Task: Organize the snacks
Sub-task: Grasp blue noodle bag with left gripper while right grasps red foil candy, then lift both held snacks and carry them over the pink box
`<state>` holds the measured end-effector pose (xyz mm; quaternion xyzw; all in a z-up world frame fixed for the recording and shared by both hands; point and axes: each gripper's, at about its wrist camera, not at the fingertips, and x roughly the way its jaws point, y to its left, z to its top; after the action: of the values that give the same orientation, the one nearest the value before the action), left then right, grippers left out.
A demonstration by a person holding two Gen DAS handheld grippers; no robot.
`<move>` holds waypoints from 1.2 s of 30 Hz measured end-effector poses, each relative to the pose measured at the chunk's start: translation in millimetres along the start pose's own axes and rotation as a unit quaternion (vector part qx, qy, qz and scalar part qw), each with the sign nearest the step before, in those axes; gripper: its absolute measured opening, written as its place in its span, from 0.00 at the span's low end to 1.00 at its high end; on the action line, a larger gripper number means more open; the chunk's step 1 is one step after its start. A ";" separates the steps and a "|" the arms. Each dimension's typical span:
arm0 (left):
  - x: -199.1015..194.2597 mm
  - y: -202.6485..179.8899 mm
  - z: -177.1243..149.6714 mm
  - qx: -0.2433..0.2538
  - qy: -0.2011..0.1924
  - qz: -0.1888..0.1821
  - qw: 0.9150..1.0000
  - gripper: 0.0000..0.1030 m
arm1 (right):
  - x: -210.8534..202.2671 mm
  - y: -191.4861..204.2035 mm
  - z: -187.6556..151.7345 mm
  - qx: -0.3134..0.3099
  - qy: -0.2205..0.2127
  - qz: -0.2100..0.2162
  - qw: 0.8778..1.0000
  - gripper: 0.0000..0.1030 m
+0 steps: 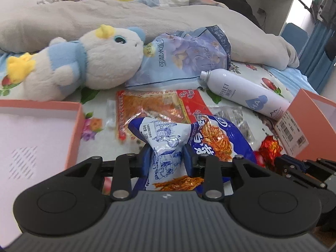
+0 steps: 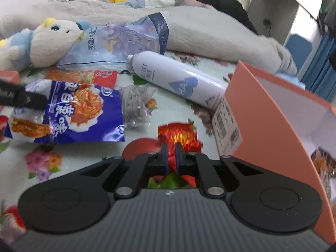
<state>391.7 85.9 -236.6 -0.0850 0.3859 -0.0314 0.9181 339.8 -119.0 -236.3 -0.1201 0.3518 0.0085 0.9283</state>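
My left gripper [image 1: 168,153] is shut on the blue and white noodle snack bag [image 1: 166,147], pinching its crumpled end; the bag also shows in the right wrist view [image 2: 84,115], lying on the flowered bedsheet. My right gripper [image 2: 171,149] is shut on a small shiny red snack packet [image 2: 178,133], which also shows in the left wrist view [image 1: 269,147]. A flat red and orange snack packet [image 1: 151,107] lies behind the blue bag. A small clear grey packet [image 2: 134,105] lies between them.
An orange box [image 1: 73,130] with white inside stands at the left, another orange box [image 2: 262,109] at the right. A white spray bottle [image 2: 176,77], a pale blue tissue bag [image 1: 184,56] and a plush toy [image 1: 84,63] lie behind, before a rumpled grey blanket [image 1: 105,16].
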 end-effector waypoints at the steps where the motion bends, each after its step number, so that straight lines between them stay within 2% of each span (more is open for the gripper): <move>1: -4.0 -0.2 -2.7 -0.002 0.000 0.001 1.000 0.36 | -3.1 -0.3 -1.1 -0.005 -0.004 0.000 1.000 0.09; 9: -32.4 1.3 -18.6 -0.026 -0.017 0.007 0.999 0.36 | -23.0 -10.8 -11.4 -0.003 -0.033 0.031 0.999 0.14; 12: -40.3 4.1 -25.0 -0.037 -0.025 0.014 0.999 0.36 | -20.5 -12.2 -10.7 -0.011 -0.040 0.032 0.999 0.52; 17: -48.1 9.7 -37.3 -0.055 -0.022 0.013 0.998 0.35 | -4.4 -12.5 0.6 -0.022 -0.032 0.026 0.999 0.53; 26: -46.4 17.8 -49.2 -0.075 -0.012 0.012 0.997 0.35 | 39.4 -5.7 20.0 -0.035 0.017 -0.013 0.999 0.53; 31: -44.3 20.4 -51.4 -0.077 -0.009 0.010 0.997 0.35 | 54.5 -11.3 25.2 -0.014 0.042 -0.004 0.999 0.53; 34: -46.1 22.6 -51.3 -0.079 -0.008 0.011 0.997 0.35 | 54.7 -18.9 27.4 0.025 0.057 0.018 0.998 0.53; 36: -48.1 23.3 -51.1 -0.080 -0.009 0.012 0.997 0.35 | 52.8 -17.7 25.2 0.026 0.058 0.024 0.998 0.52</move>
<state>321.4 108.0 -242.1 -0.1537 0.3796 0.0108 0.9122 397.7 -134.0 -248.9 -0.0875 0.4084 0.0149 0.9085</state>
